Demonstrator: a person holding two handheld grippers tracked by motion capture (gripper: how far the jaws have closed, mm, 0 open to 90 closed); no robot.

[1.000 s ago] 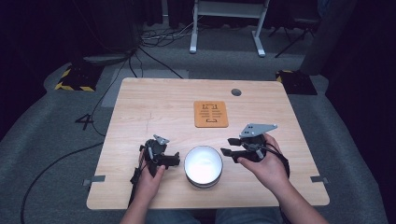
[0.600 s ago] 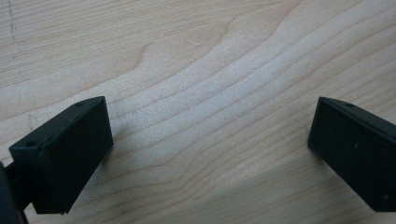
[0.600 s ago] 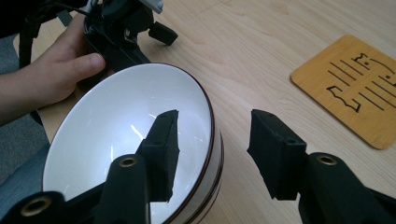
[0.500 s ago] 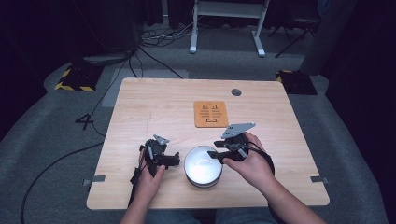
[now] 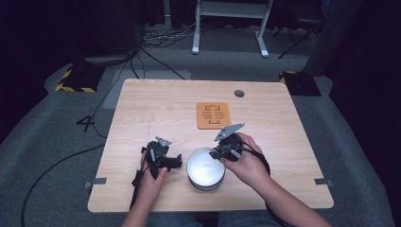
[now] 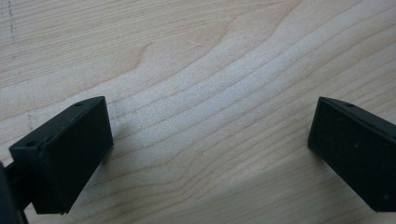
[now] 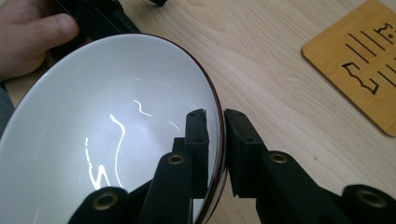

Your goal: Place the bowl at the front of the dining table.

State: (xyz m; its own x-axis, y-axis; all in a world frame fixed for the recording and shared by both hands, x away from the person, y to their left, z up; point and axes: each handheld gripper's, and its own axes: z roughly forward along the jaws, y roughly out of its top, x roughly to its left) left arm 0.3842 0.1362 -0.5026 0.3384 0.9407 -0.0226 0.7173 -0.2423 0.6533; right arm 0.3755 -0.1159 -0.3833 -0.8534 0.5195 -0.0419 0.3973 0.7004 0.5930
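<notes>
Now my table [image 5: 142, 104] lies bare and wide ahead, with free wood to both sides; its near edge runs just under my hands. Mouth up, the bowl [image 5: 205, 169] sits round near that front edge, between my two tongs, so no long axis to speak of. Beyond it the mat [image 5: 213, 115] lies flat, well apart. My right tongs [image 5: 218, 152] pinch the bowl's [image 7: 107, 135] rim, one jaw inside, one outside, nearly closed on it. My left tongs [image 5: 176, 162], just beside the bowl, gape wide over bare wood, holding nothing.
</notes>
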